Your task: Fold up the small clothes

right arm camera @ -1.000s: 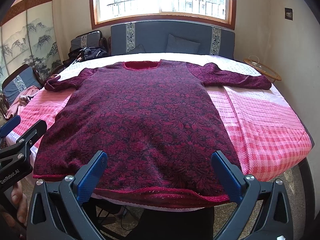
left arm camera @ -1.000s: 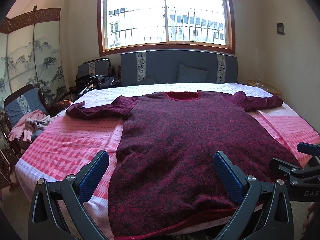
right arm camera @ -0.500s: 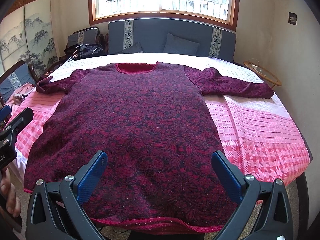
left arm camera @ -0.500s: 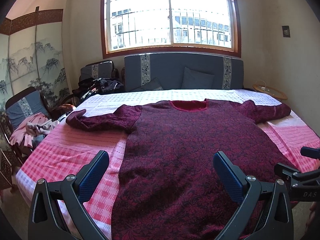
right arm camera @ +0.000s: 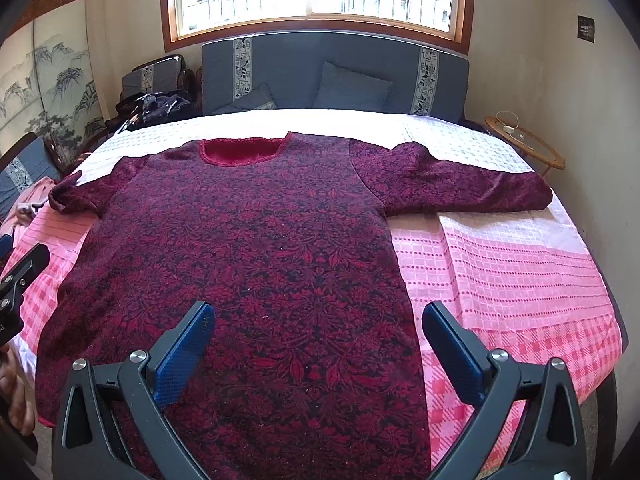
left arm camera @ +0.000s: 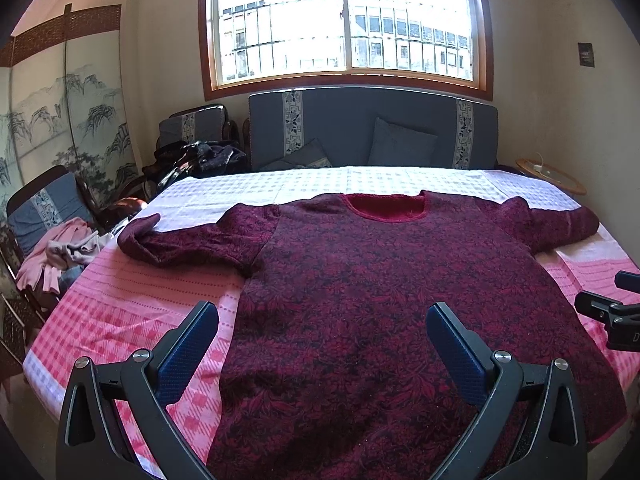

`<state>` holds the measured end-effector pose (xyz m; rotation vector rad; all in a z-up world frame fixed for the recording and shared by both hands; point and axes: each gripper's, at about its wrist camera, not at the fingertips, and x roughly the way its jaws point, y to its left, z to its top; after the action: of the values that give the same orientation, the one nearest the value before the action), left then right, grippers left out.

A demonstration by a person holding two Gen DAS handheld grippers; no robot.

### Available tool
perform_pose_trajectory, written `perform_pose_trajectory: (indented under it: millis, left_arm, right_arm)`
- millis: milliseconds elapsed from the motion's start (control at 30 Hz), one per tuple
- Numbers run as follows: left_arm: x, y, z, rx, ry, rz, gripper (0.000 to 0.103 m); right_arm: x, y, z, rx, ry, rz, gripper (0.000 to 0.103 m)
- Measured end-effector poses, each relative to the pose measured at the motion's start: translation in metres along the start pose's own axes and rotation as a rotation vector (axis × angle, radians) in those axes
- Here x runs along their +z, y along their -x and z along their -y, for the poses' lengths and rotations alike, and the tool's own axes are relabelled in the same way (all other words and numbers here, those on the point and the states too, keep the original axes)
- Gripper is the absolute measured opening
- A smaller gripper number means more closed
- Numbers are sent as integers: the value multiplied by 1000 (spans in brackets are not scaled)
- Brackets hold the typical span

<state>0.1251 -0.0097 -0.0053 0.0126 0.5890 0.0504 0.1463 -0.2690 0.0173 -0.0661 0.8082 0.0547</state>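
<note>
A dark red patterned sweater (left arm camera: 372, 296) lies flat on the bed, front up, neck at the far side and both sleeves spread out; it also fills the right wrist view (right arm camera: 256, 264). My left gripper (left arm camera: 322, 320) is open and empty above the sweater's lower left part. My right gripper (right arm camera: 318, 320) is open and empty above its lower right part. The right gripper's side shows at the right edge of the left wrist view (left arm camera: 612, 316), and the left gripper's side at the left edge of the right wrist view (right arm camera: 16, 280).
The bed has a pink and white checked cover (right arm camera: 520, 272). A grey sofa (left arm camera: 372, 132) with cushions stands behind it under the window. A chair with pink clothes (left arm camera: 60, 252) is at the left. A small round table (right arm camera: 524, 146) stands at the right.
Both grippers have moved forward over the sweater; its near hem has dropped out of view below the fingers. Both stay open.
</note>
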Motion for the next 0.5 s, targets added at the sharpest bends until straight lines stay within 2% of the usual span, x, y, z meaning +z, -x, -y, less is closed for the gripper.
perform_pose_trajectory:
  millis: [233,300,333,367,400,500]
  left_arm:
    - [-1,-35,5,-26,33,-58,103]
    - [-4,-41,6,-20,27,-58,103]
    - [-6,-45,7,-23,26,-59,103]
    - [-8,-48,8,-28,27,-62,103]
    - [-9,-50,8,-33,28,-64,103]
    - [-13,-54,10,-36,33,-52,103]
  right_arm:
    - [34,-35,63,-26,-59,-17,103]
    - [41,-48,88,-13,-89,-26,98]
    - [45,-55,104,6,-121,-33,94]
    - [48,-63,122,27,-167,-48,83]
    - [51,-72,142,64,-226,-66,77]
    - [55,-97,204,182,-407,-83,77]
